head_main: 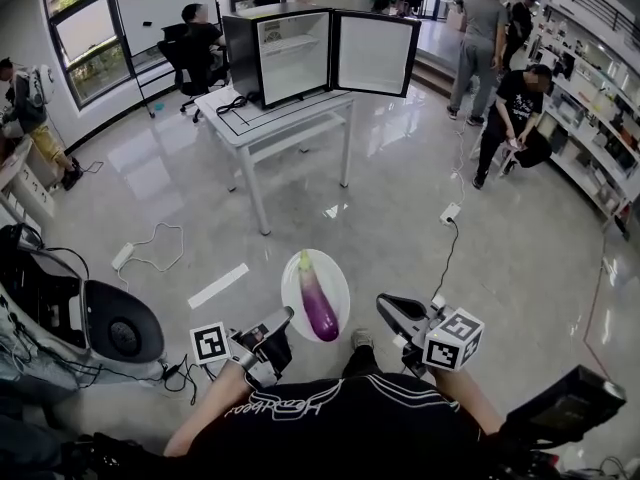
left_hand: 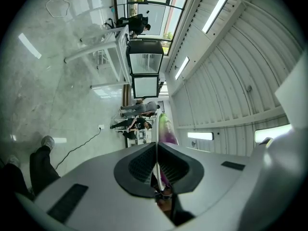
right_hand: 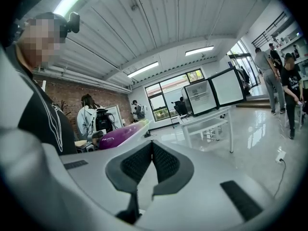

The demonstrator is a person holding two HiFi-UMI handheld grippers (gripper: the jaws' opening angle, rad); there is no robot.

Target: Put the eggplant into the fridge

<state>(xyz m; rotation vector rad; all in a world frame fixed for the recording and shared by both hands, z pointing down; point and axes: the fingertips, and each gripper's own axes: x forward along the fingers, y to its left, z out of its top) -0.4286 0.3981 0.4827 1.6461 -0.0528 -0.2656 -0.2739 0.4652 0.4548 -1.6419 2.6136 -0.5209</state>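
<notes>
Purple long eggplant (head_main: 317,298) with a green cap sits on a round white plate (head_main: 335,268) near me, well apart from the black mini fridge (head_main: 243,58) on the far white table (head_main: 300,116). Fridge door's open, so carrying and loading are left. Its long axis runs near-to-far, cap end far. Left gripper (head_main: 283,320) is clamped on the plate rim; right gripper (head_main: 385,303) is closed, empty.

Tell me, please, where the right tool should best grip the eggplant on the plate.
Probably the purple middle of the eggplant, across its narrow width, coming from the right: it lies lengthwise away from the person, and the left tool pinches the plate at its left rim.
</notes>
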